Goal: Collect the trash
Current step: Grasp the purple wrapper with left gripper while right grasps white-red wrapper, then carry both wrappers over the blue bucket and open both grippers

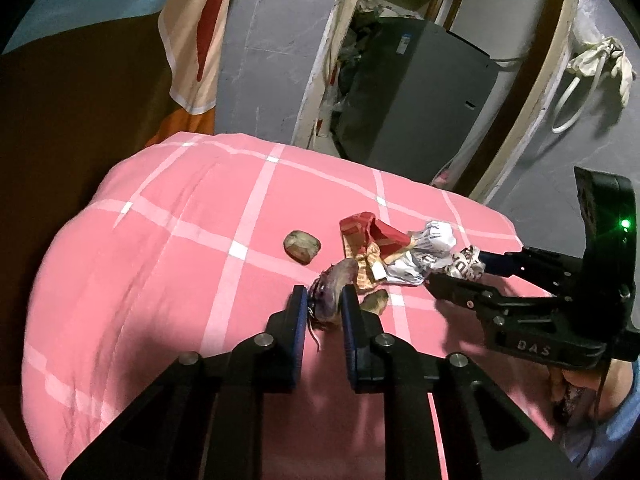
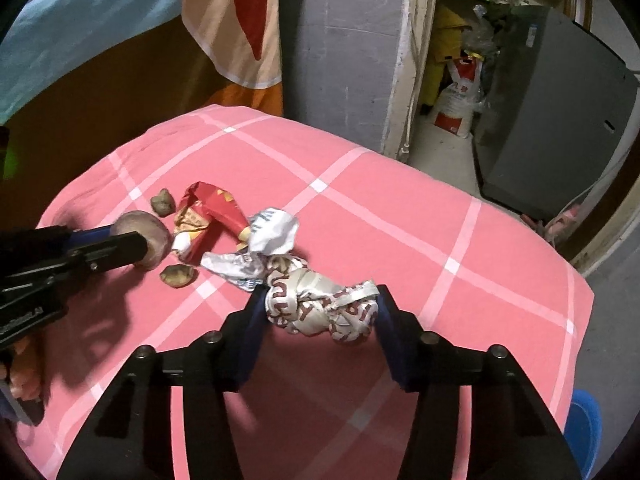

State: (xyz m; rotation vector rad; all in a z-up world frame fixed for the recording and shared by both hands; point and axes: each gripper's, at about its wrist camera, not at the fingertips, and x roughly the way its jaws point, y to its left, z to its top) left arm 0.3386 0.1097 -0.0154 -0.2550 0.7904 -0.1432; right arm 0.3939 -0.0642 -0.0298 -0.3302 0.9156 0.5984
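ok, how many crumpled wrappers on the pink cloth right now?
3. Red wrapper mid-pile; silver-white wrapper beside it on its right; white wrapper with brown lettering between the right gripper pads. More could hide underneath.

Counts of litter pieces and tools on the pink checked cloth.

Two black two-finger grippers: the left gripper [image 1: 324, 302] and the right gripper [image 2: 320, 304]. Three crumpled wrappers: one red and gold crumpled foil wrapper [image 2: 212, 210], one white crumpled wrapper with grey lettering [image 2: 272, 232], one knotted white wrapper printed with brown letters [image 2: 316, 304]. Three brownish lumps: one large rounded purplish-brown lump [image 1: 336, 284], one flat rounded tan lump [image 1: 302, 245], one small tan lump [image 1: 376, 301]. One pink cloth with white check lines [image 1: 160, 248]. One blue round container [image 2: 584, 420], seen only in part.
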